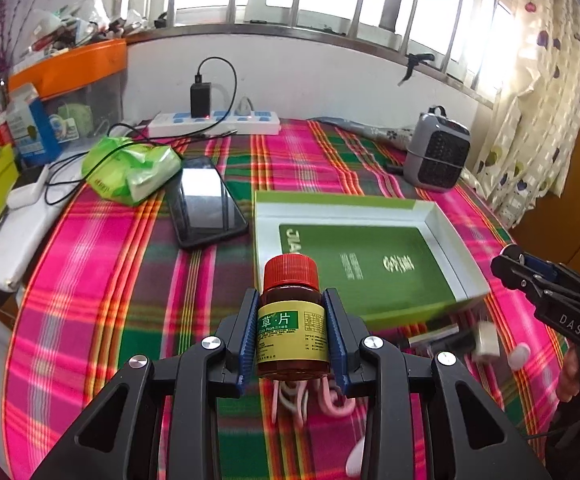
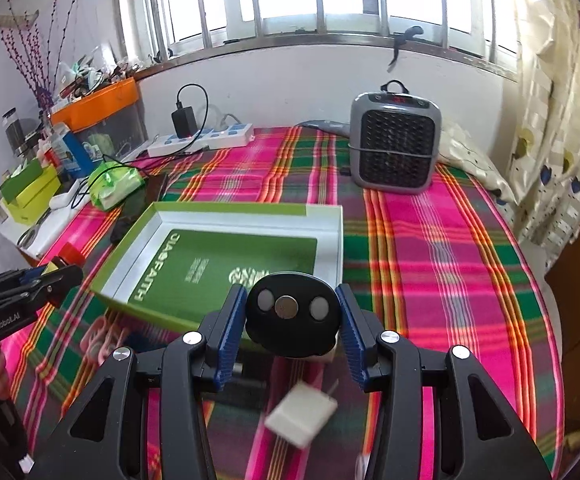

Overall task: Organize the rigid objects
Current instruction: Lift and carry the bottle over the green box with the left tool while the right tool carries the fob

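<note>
Left gripper [image 1: 291, 330] clamped on upright red-capped pill bottle [image 1: 291, 320]; right gripper [image 2: 291, 320] clamped on black oval device [image 2: 291, 320]. Open green box [image 1: 461, 236] straight ahead of both, just beyond fingertips, long axis crosswise. Right looks nearer the rim; likely drop-in next.
</note>
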